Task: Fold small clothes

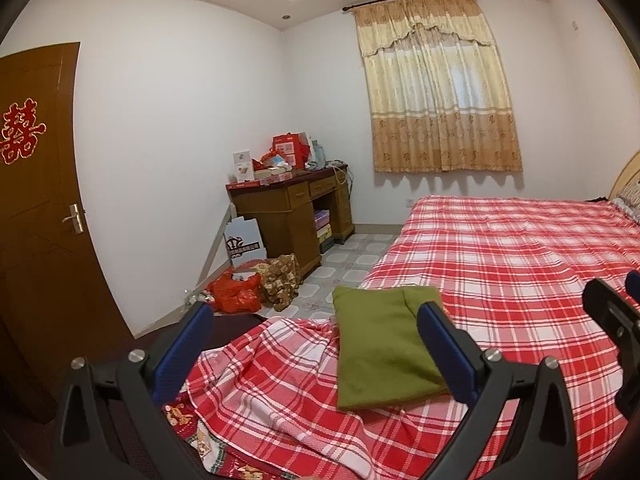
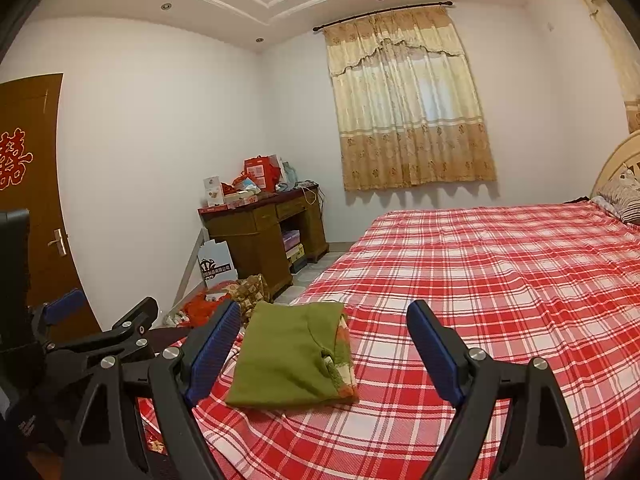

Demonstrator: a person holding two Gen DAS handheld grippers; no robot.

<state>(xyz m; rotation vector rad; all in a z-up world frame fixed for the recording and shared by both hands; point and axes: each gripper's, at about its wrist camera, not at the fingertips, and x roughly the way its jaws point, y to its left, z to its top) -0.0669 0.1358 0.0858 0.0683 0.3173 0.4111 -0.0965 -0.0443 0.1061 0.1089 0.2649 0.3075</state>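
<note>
Open red-and-white plaid bedsheet [image 2: 500, 280] stretching flat toward the pillows [image 2: 624, 196] at the headboard, nothing in the way there. One obstacle near the bed's corner: folded olive-green garment [image 2: 288, 356], flat on the sheet. Rumpled sheet edge [image 1: 264, 364] left of it. Left gripper [image 1: 314, 344] and right gripper [image 2: 324, 342] spread wide, close beside each other.

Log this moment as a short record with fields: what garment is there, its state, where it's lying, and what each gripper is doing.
garment: green garment
state: folded into a flat rectangle, patterned edge showing on its right side
location: lying on the red plaid bedsheet, near the bed's foot corner
left gripper: open, holding nothing, apart from the garment
right gripper: open, holding nothing, apart from the garment
background: wooden desk with boxes on top, curtain over the window, brown door
</note>
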